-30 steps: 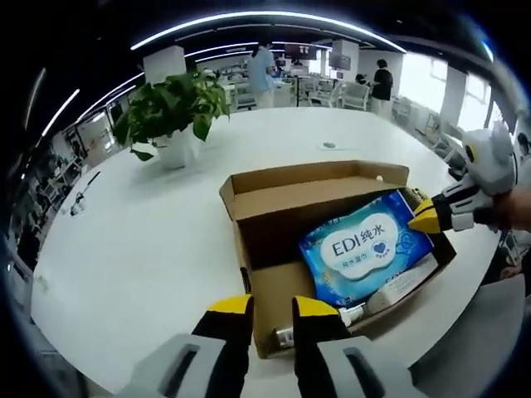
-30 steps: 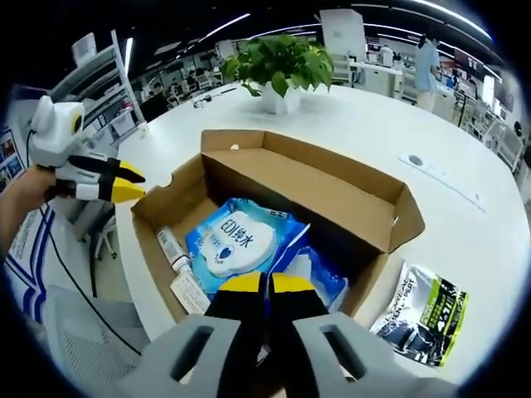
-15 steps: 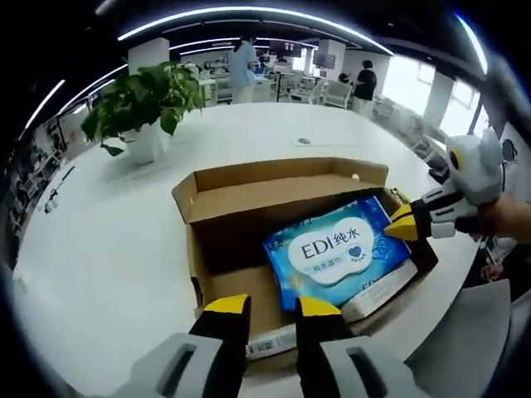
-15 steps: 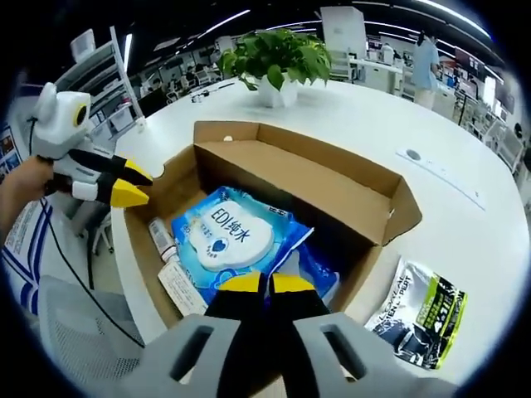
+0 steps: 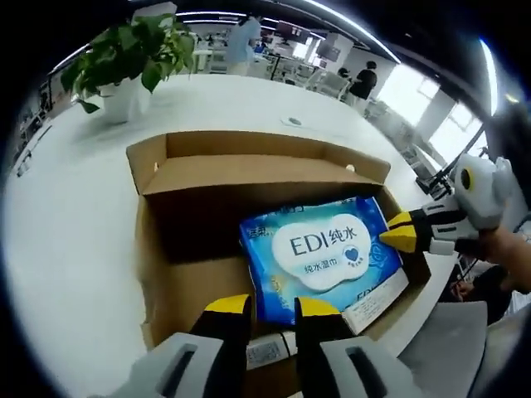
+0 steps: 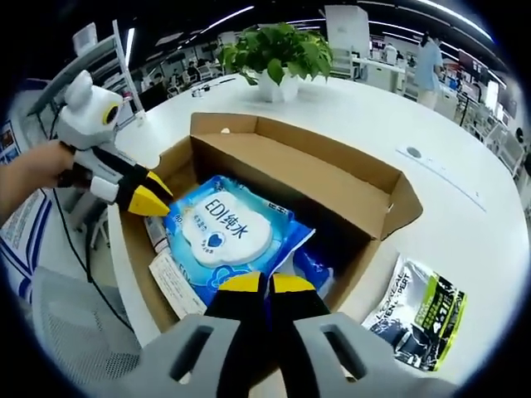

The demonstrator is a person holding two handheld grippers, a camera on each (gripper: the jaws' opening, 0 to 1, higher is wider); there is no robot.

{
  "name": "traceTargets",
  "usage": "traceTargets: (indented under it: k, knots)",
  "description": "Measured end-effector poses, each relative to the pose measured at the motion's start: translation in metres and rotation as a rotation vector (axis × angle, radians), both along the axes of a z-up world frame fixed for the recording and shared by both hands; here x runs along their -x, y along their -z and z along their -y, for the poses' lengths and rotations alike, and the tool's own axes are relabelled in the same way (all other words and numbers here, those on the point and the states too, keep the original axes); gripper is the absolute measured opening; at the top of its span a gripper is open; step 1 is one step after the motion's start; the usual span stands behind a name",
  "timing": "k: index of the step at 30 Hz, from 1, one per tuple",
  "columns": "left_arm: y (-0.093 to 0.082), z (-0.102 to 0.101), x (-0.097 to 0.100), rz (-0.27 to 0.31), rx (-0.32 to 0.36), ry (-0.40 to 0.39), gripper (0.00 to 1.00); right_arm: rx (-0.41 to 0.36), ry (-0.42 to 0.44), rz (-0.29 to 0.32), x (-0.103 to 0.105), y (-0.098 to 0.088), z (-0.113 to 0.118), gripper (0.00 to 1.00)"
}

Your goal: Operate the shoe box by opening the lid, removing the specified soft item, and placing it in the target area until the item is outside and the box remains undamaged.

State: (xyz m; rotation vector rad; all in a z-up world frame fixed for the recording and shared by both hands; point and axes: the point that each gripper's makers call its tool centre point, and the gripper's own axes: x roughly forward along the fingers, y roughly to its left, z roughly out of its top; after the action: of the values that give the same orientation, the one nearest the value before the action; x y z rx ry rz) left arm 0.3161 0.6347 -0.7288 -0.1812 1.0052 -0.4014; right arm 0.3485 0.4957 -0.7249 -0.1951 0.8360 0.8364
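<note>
White round worktop (image 5: pixel 58 215), broad, carrying a potted plant (image 5: pixel 124 58) at its far side. Shoe box (image 5: pixel 207 178) sits near the worktop edge, a brown cardboard carton with its lid already folded back and standing, inside exposed. Compared with a second ago the box looms larger in the left gripper view and both cameras sit closer over it, so both hands have closed in on the contents. The soft item, a blue wet-wipe pack (image 5: pixel 319 257) printed EDI, lies flat in the box, still inside, resting over a white leaflet or carton edge (image 6: pixel 170 280) with a small tube (image 6: pixel 158 235) beside it along the near wall. A black and green packet (image 6: pixel 419 315) lies outside on the worktop just beside the box. Left gripper (image 5: pixel 270 305): fingers close together with a narrow gap, holding nothing, poised at the box's near wall over the pack's edge. Right gripper (image 6: pixel 265 283): fingers pressed together, tips low over the pack's corner; cannot tell whether they pinch the wrapper or merely hover. In the right gripper view the left gripper's yellow tips have come from outside the wall to the pack's edge. Judgement: lid step done, grasp stage now; extraction not yet begun, box looks unharmed.
</note>
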Motion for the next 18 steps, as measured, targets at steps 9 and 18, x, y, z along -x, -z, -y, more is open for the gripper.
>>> traceTargets:
  k: [9,18]
  knots:
    - [0.015,0.007,0.008,-0.059,0.029,0.009,0.15,-0.009,0.017,-0.014,0.001,0.005,0.002,0.0]
    - [0.015,0.007,0.008,-0.055,0.03,-0.013,0.05,-0.022,0.031,-0.016,0.002,0.005,0.002,0.0]
